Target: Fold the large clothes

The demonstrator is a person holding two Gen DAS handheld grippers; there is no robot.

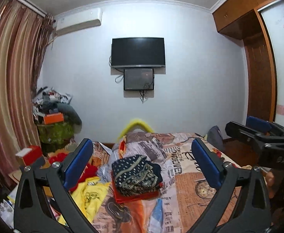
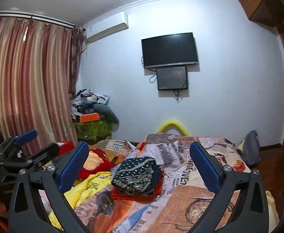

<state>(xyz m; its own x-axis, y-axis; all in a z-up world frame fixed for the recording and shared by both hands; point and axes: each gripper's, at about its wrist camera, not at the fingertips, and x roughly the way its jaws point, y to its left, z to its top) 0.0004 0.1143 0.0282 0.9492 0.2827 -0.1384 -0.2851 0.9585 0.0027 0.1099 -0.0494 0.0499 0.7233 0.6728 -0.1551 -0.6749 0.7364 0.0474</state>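
Left gripper (image 1: 142,162): held level at lower frame, fingers spread, nothing pinched.
Right gripper (image 2: 139,164): likewise spread above the folded patterned garment (image 2: 137,175).

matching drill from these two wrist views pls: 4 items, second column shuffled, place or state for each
1. patterned dark garment
2. yellow garment
3. television
4. left gripper

a. mounted on the wall
b. open, nothing between its fingers
c. folded, on top of a folded red piece
d. crumpled on the bed, left of the folded stack

Pairs: 1-c, 2-d, 3-a, 4-b
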